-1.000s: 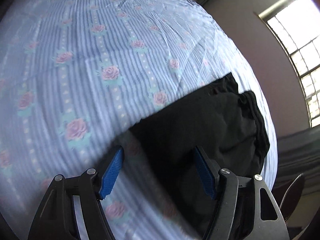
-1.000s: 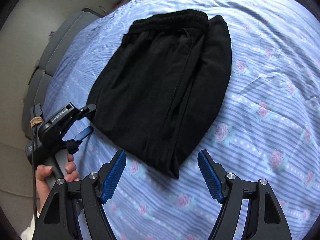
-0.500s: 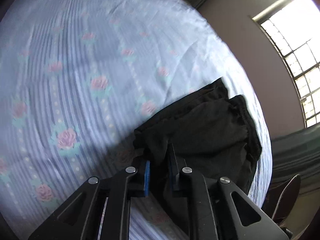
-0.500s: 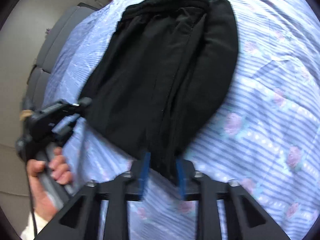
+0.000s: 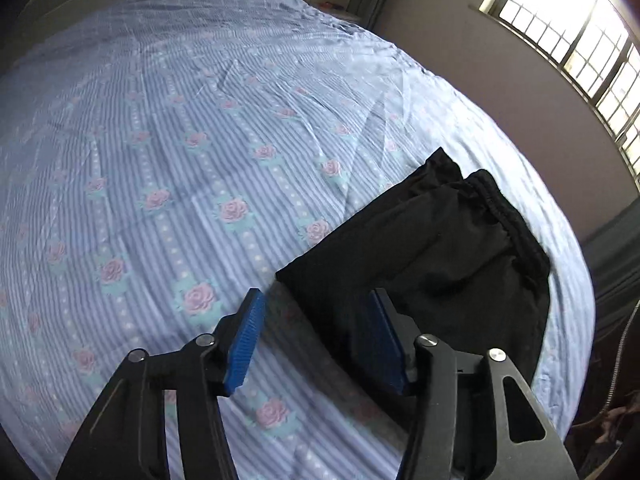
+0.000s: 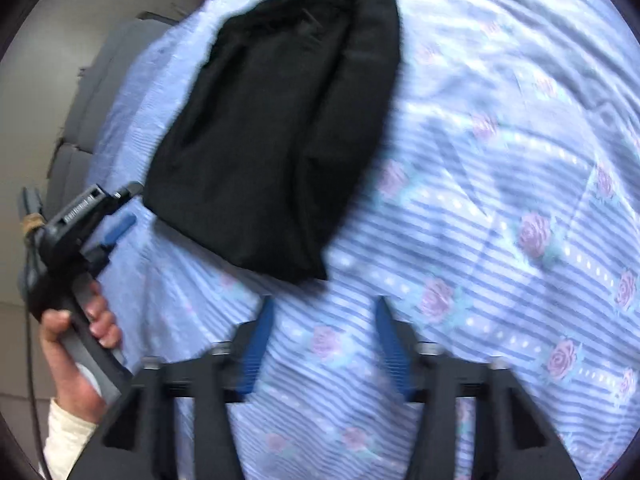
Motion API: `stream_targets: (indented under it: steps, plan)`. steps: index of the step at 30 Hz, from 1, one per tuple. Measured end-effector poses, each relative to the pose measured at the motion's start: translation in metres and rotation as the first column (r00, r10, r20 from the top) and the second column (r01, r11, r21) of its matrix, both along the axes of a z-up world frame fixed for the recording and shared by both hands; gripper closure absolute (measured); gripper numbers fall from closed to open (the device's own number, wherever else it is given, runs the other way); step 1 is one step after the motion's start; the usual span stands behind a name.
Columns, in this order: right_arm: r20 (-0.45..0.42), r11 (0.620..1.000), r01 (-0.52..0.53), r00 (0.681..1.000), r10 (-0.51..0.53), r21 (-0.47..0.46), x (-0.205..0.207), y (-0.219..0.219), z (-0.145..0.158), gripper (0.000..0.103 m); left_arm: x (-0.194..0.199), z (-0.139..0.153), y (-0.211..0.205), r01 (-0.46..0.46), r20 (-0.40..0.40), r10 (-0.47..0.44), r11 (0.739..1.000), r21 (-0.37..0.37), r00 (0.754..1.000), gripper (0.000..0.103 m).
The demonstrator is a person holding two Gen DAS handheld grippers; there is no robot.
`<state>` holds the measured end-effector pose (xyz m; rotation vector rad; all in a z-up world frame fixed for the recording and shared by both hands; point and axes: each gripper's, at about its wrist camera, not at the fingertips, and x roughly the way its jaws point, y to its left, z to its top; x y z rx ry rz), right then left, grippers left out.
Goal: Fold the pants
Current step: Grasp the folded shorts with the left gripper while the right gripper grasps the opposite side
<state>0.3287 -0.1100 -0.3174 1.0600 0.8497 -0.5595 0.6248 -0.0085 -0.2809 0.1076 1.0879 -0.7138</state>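
lying folded into a compact dark bundle, the black pants [image 5: 432,256] rest on the bed [image 5: 168,168], on a blue striped sheet [image 6: 500,208] printed with pink roses; in the left wrist view the elastic waistband [image 5: 508,216] sits at the far end of the bundle, gathered and slightly bunched, with the near corner of the cloth pointing toward the camera; the left claw [image 5: 316,344] is released, its two blue ribbed pads spread wide apart; the left pad [image 5: 245,344] is over bare sheet just beside the pants' near edge, while the right pad [image 5: 386,340] is seen against the black fabric, and whether it touches the cloth i cannot tell; nothing is held between them; in the right wrist view, which is blurred, the same bundle [image 6: 276,128] lies ahead and a little to the left, long and narrowing toward the far end; the right claw [image 6: 324,344] is also released, its blue pads parted over bare sheet, near the closest edge of the pants but apart from it; the left claw [image 6: 116,216] shows there too at the bundle's left corner, gripped by the person's left hand [image 6: 80,344] in a pale sleeve; a window [image 5: 576,40] with a grid of bars glows on the wall beyond the bed, and a grey upholstered headboard [image 6: 88,92] runs along the bed's edge.
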Motion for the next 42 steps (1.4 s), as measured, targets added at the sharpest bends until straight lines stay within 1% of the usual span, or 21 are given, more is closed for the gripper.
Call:
stream_targets:
  steps: [1,3,6,7,9,10,14,17,18,23,25,28,30,31,32,34,35,36,38,40,42]
  plan:
    - [0.000,1.000,0.000,1.000,0.000,0.000,0.000,0.000,0.000,0.036,0.001,0.001,0.005,0.010,-0.020,-0.010,1.000,-0.011,1.000,0.049]
    - [0.039,1.000,0.005,0.999,-0.005,0.006,0.009,-0.005,-0.003,0.035,0.003,-0.002,0.006,0.028,-0.059,-0.029,0.999,-0.027,0.998,0.049]
    - [0.045,0.999,0.022,0.999,-0.023,0.026,0.023,-0.009,-0.011,0.035,0.007,-0.011,0.009,0.057,-0.137,-0.066,0.996,-0.069,0.988,0.049]
    - [0.033,0.997,0.060,0.998,-0.062,0.053,0.023,-0.015,-0.023,0.035,0.010,-0.017,0.009,0.060,-0.173,-0.075,0.994,-0.091,0.982,0.049]
    - [0.051,0.990,0.099,0.993,-0.105,0.105,0.026,-0.023,-0.032,0.035,0.014,-0.026,0.007,0.042,-0.213,-0.063,0.994,-0.100,0.975,0.049]
    - [0.058,0.987,0.112,0.991,-0.119,0.112,0.028,-0.026,-0.033,0.035,0.016,-0.032,0.004,0.039,-0.230,-0.064,0.993,-0.109,0.971,0.049]
    - [0.090,0.990,0.102,0.990,-0.111,0.098,0.039,-0.025,-0.034,0.034,0.022,-0.050,-0.009,0.019,-0.306,-0.064,0.989,-0.147,0.950,0.049]
    - [0.110,0.992,0.095,0.988,-0.104,0.084,0.047,-0.027,-0.040,0.031,0.024,-0.057,-0.015,-0.011,-0.326,-0.050,0.983,-0.183,0.944,0.049]
    - [0.118,0.992,0.097,0.987,-0.106,0.083,0.043,-0.029,-0.041,0.030,0.026,-0.058,-0.018,-0.018,-0.329,-0.045,0.982,-0.188,0.943,0.049]
    - [0.134,0.995,0.093,0.986,-0.097,0.036,0.048,-0.034,-0.040,0.029,0.027,-0.059,-0.038,0.007,-0.301,-0.058,0.986,-0.168,0.952,0.050]
    - [0.133,0.996,0.087,0.987,-0.088,0.016,0.054,-0.037,-0.039,0.028,0.027,-0.060,-0.042,0.017,-0.288,-0.060,0.988,-0.151,0.956,0.056]
    - [0.097,0.998,0.057,0.994,-0.054,-0.024,0.064,-0.040,-0.036,0.030,0.028,-0.062,-0.043,0.017,-0.284,-0.057,0.990,-0.143,0.957,0.064]
    - [0.056,0.998,0.041,0.998,-0.039,-0.037,0.071,-0.041,-0.033,0.036,0.027,-0.062,-0.042,0.025,-0.270,-0.060,0.991,-0.131,0.961,0.067]
    - [0.024,0.999,0.033,0.999,-0.032,-0.041,0.074,-0.042,-0.030,0.044,0.026,-0.060,-0.043,0.034,-0.259,-0.064,0.992,-0.120,0.964,0.069]
    - [0.018,0.999,0.030,0.999,-0.029,-0.038,0.075,-0.044,-0.029,0.048,0.024,-0.058,-0.045,0.041,-0.248,-0.066,0.994,-0.105,0.967,0.071]
    - [0.025,1.000,0.017,1.000,-0.016,-0.010,0.076,-0.050,-0.026,0.065,0.019,-0.051,-0.048,0.058,-0.222,-0.075,0.995,-0.080,0.972,0.078]
    - [0.033,1.000,0.012,0.999,-0.012,0.001,0.075,-0.051,-0.026,0.069,0.016,-0.049,-0.053,0.067,-0.210,-0.080,0.995,-0.069,0.974,0.080]
    - [0.046,1.000,0.006,0.999,-0.007,0.018,0.075,-0.054,-0.023,0.075,0.013,-0.044,-0.056,0.079,-0.192,-0.087,0.996,-0.052,0.978,0.083]
    - [0.047,1.000,-0.002,0.999,0.001,0.024,0.075,-0.056,-0.021,0.080,0.008,-0.038,-0.060,0.088,-0.183,-0.090,0.996,-0.018,0.979,0.087]
    - [0.079,0.999,-0.019,0.997,0.016,0.040,0.071,-0.061,-0.007,0.083,0.004,-0.029,-0.064,0.088,-0.177,-0.083,0.996,0.016,0.981,0.089]
    - [0.092,0.999,-0.034,0.995,0.032,0.015,0.067,-0.063,0.009,0.084,-0.003,-0.016,-0.066,0.097,-0.155,-0.092,0.995,0.028,0.984,0.090]
